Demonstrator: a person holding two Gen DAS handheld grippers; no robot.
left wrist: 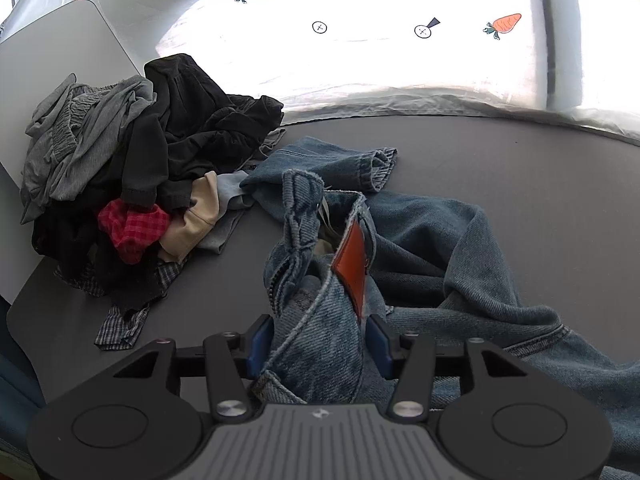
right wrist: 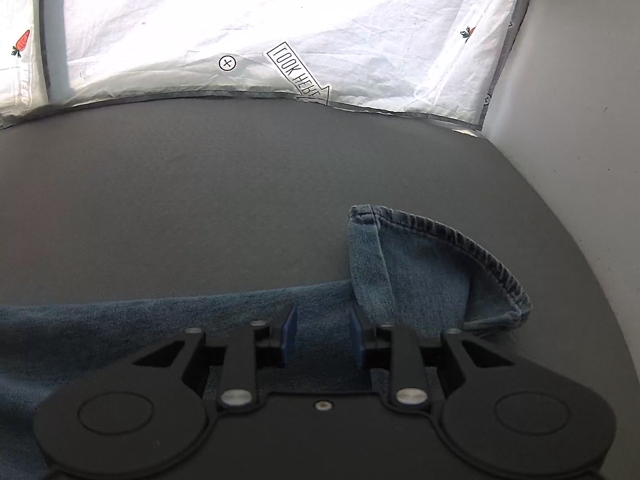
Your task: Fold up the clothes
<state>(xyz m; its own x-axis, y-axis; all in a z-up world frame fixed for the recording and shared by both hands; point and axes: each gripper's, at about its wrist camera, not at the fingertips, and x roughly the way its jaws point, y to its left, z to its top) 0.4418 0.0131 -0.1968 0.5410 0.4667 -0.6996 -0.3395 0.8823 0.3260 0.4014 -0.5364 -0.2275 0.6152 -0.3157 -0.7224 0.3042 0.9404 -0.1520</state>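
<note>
At the left edge of the dark grey worktop [left wrist: 500,168] lies a loose heap of clothes [left wrist: 132,168]: a grey garment [left wrist: 68,140] on its outer side, black fabric [left wrist: 192,120] piled over the middle, a red checked piece [left wrist: 132,228] and a beige piece [left wrist: 196,216] at its near side, and a dark plaid cloth [left wrist: 120,328] trailing out towards the front edge. A pale panel [left wrist: 60,52] stands behind the heap at the worktop's left side.

Just right of the heap, the blue jeans [left wrist: 440,248] spread across the middle of the worktop, one hemmed leg end [left wrist: 372,164] lying towards the back. The left gripper [left wrist: 318,344] has its blue pads closed on a bunched fold of the jeans' waistband, which rises upright between them; the brown leather patch [left wrist: 352,268] shows on that raised fold, right above the pads.

Along the back edge hangs a white sheet [left wrist: 400,40] printed with carrots and small circle marks.

In the right wrist view, a jeans leg [right wrist: 120,320] runs along the front of the worktop, its hemmed cuff [right wrist: 432,268] folded upward near the right edge, close to a white wall [right wrist: 580,120]. The right gripper [right wrist: 323,334] hangs over this leg with its jaws partly open, the denim visible in the gap; whether the pads touch it cannot be told.
</note>
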